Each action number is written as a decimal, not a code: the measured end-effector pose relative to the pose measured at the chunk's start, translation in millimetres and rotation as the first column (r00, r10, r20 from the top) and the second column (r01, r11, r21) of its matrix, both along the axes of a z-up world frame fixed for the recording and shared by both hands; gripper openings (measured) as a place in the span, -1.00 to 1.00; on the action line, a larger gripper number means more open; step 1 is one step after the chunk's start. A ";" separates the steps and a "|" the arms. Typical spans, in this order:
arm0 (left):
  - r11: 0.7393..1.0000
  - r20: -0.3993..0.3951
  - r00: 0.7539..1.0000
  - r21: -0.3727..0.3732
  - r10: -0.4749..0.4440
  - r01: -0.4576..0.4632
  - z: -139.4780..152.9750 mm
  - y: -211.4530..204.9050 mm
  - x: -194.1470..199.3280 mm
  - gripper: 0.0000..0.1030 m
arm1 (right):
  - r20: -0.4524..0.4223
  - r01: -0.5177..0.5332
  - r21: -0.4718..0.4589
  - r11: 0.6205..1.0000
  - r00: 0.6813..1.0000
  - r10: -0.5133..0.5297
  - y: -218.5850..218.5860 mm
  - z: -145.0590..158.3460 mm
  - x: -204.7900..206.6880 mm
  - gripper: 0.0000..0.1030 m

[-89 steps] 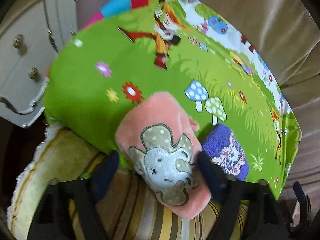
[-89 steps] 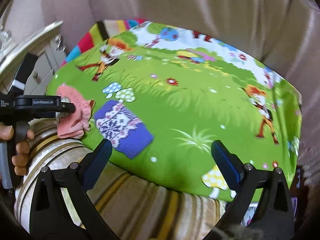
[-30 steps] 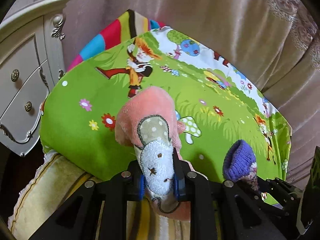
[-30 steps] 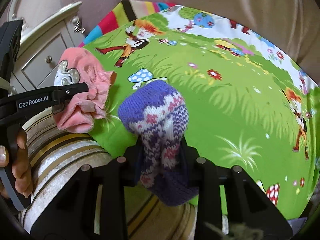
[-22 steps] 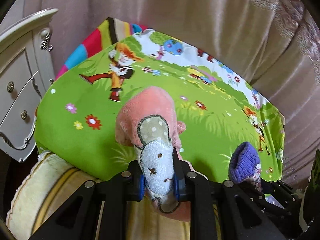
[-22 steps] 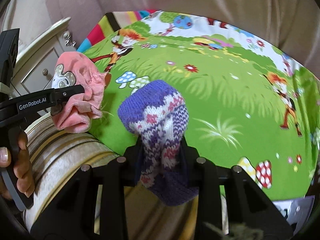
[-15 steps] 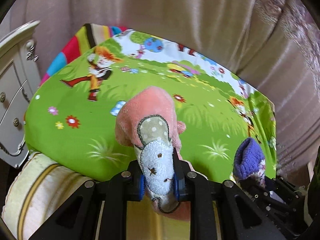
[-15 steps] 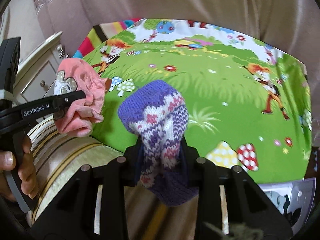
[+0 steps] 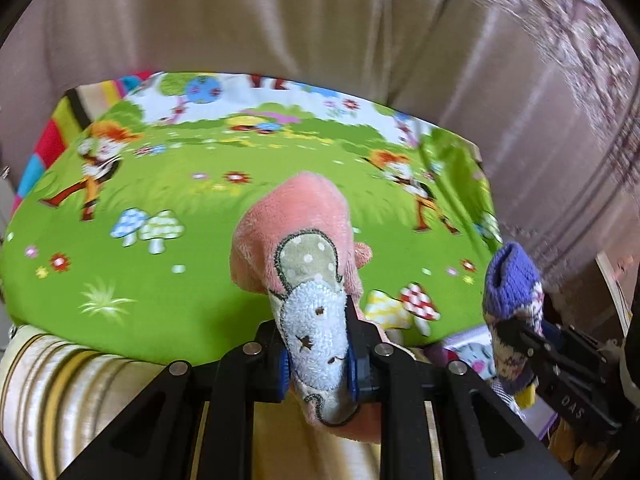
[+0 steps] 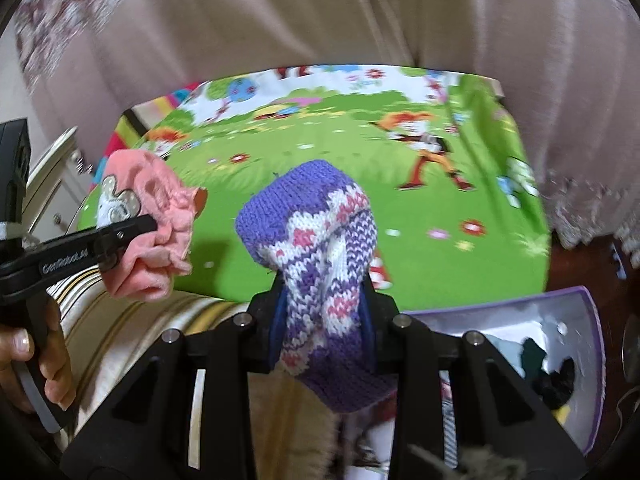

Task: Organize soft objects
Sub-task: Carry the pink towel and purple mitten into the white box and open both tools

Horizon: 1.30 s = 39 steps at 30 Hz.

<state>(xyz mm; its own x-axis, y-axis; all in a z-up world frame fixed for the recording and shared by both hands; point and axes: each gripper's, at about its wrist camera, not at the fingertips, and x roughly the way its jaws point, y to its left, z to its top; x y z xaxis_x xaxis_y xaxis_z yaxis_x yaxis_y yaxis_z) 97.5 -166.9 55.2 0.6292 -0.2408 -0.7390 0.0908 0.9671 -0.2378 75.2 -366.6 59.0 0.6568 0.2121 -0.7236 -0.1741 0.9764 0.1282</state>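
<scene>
Socks first: I have the pink sock [image 9: 296, 248] clamped in my left gripper [image 9: 318, 362], and the purple sock [image 10: 320, 248] clamped in my right gripper [image 10: 322, 338]. In each wrist view the jaws are pinched hard on the fabric, with the free end standing up ahead of the fingers. Both socks are off the green mat [image 9: 160, 280], held in the air above its near edge and the striped cushion [image 9: 72, 380] below it.

By my reckoning the pick-up is done and the putting away is left. A purple box [image 10: 588, 320] with white lining sits low at the right of the right wrist view, just past the mat's corner. I judge that is where the socks belong, though nothing confirms it.

Much is unclear. The box is cut off by the picture edge, and the dark shapes inside it are too vague to name. The curtain [image 9: 320, 32] is smeared with blur. The lower end of each sock hangs behind the gripper body, so I cannot tell how much fabric dangles. In the right wrist view I see only the fingers of the hand [image 10: 24, 368] on the left handle.
</scene>
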 end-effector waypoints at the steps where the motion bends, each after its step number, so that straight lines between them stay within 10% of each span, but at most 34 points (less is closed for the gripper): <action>1: 1.000 0.002 1.000 0.001 -0.017 0.017 1.1 -7.7 -1.1 -0.58 | 0.003 0.025 0.001 1.000 1.000 -0.025 -11.5 0.5 -3.3 -0.31; 39: 0.870 -0.100 0.864 -0.048 -0.494 0.491 -22.5 -219.7 -8.4 -0.43 | -0.001 0.492 -0.108 0.864 0.869 -0.495 -173.9 -20.7 -49.6 -0.10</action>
<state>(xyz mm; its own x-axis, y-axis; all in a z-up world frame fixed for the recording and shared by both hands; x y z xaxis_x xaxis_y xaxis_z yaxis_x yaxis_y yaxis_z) 89.1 -386.6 32.6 0.3436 -0.5142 -0.7859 0.5274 0.7980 -0.2915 25.6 -540.5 38.3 0.6357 -0.2095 -0.7429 0.3366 0.9414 0.0226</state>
